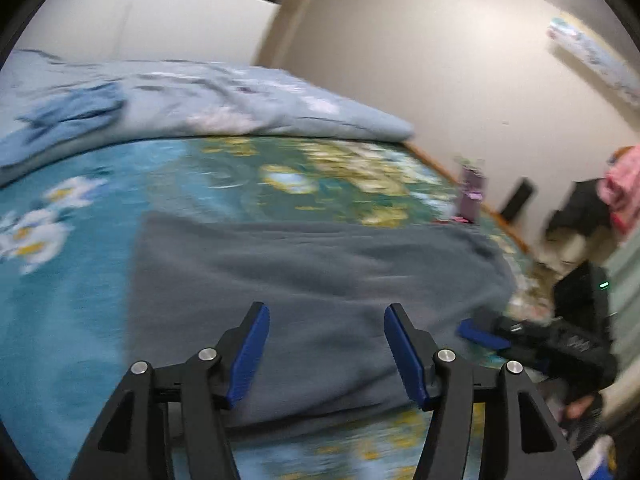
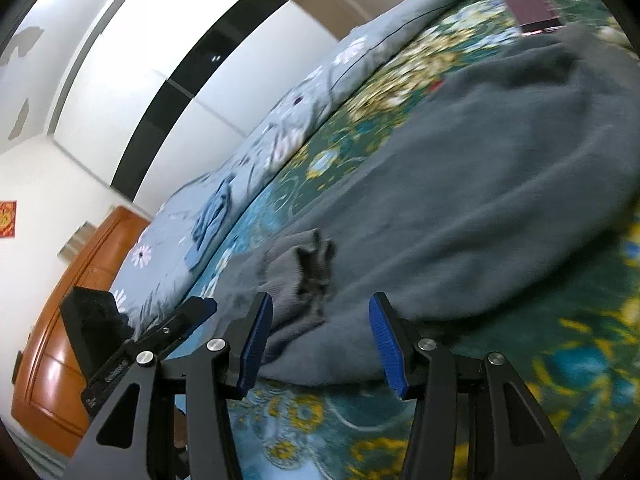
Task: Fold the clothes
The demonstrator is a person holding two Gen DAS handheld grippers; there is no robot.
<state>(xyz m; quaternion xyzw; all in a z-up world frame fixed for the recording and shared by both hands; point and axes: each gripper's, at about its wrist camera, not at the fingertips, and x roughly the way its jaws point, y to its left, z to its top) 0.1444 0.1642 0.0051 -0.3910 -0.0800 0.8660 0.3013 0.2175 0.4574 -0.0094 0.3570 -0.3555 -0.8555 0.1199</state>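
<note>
No legible text from my seat. Right wrist view: red square paper (image 2: 7, 219) on the white wall at far left carries a gold figure, too small and blurred for me to read. Same view: the other tool's black body (image 2: 116, 372), near left, has pale lettering along its side, smeared, unreadable. Left wrist view: black tool body (image 1: 576, 344) at right shows a pale mark, also blurred. No numbers or brands I can make out.
</note>
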